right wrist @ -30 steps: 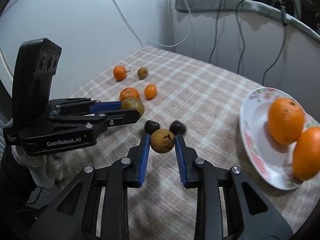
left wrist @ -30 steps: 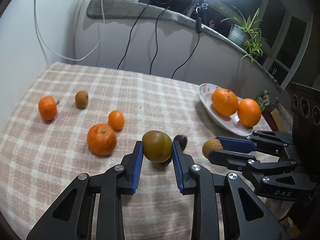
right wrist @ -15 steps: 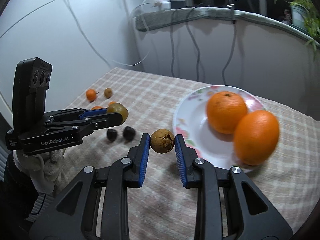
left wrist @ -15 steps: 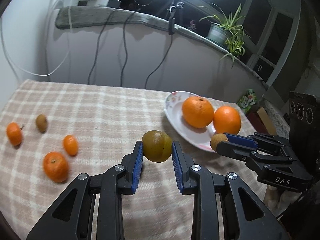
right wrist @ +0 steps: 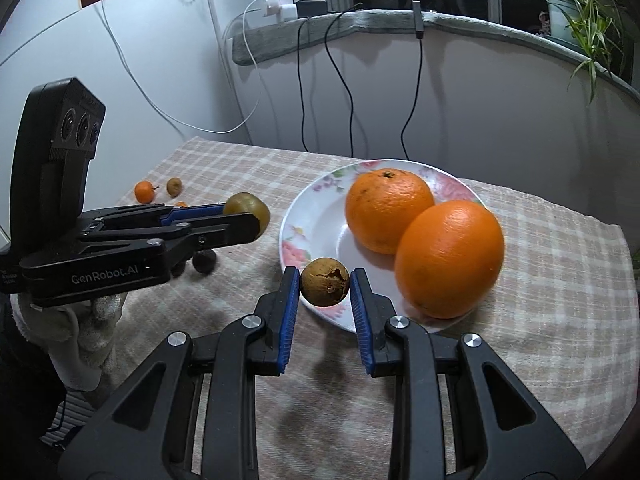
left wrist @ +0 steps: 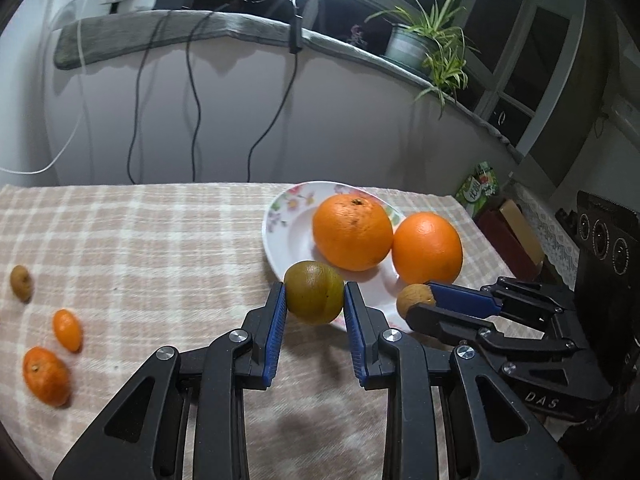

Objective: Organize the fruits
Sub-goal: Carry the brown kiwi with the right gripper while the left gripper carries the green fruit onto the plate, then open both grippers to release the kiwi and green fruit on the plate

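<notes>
Left wrist view: my left gripper [left wrist: 315,306] is clamped on a green-brown fruit [left wrist: 314,292], held at the near edge of the flowered plate [left wrist: 285,232]. Two large oranges [left wrist: 352,233] sit touching on the plate. To the right, my right gripper [left wrist: 420,303] pinches a small brown fruit [left wrist: 414,298] just beside the plate's near rim. Only this view shows the far left of the checked table [left wrist: 160,248]: a mandarin [left wrist: 46,376], a small oval orange fruit [left wrist: 68,330] and a little brown fruit [left wrist: 21,283].

Right wrist view: the right gripper [right wrist: 325,292] is closed on the brown fruit [right wrist: 325,287], which has a cracked skin, over the plate's [right wrist: 308,216] near rim. The left gripper [right wrist: 250,220] enters from the left with the green-brown fruit [right wrist: 250,207]. Only here do I see two dark fruits [right wrist: 205,261] on the table beneath it, and a gloved hand [right wrist: 80,320].

A second ago both grippers held their fruits low among the scattered fruit, well left of the plate; both have since carried them across to it.
</notes>
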### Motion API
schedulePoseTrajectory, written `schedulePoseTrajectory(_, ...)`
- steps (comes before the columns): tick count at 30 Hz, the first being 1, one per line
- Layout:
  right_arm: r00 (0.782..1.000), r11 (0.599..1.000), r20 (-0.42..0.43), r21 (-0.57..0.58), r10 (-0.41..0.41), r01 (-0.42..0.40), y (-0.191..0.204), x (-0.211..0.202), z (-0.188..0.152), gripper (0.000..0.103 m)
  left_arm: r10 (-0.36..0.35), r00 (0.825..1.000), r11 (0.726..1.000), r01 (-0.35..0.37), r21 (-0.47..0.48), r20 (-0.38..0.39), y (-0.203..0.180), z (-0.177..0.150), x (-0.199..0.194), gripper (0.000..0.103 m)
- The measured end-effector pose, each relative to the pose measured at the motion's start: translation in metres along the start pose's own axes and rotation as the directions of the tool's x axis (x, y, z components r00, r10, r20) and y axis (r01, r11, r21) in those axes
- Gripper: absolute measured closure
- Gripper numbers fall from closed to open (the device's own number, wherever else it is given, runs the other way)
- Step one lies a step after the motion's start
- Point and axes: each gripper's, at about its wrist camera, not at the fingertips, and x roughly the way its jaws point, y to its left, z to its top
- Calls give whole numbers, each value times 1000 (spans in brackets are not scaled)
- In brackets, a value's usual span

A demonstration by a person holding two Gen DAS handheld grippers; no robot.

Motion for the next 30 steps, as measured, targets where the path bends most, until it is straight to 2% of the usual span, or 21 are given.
schedulePoseTrajectory(10,1000,1000,-7,-9,-28,28,-6,8,0,76,13,999,1000,-12,23,-31,-9,7,24,76)
schedulePoseTrajectory(30,999,999,-36,-29,-37,35,-7,19,-1,76,36,998,998,-32,59,-53,-17,8,34,74)
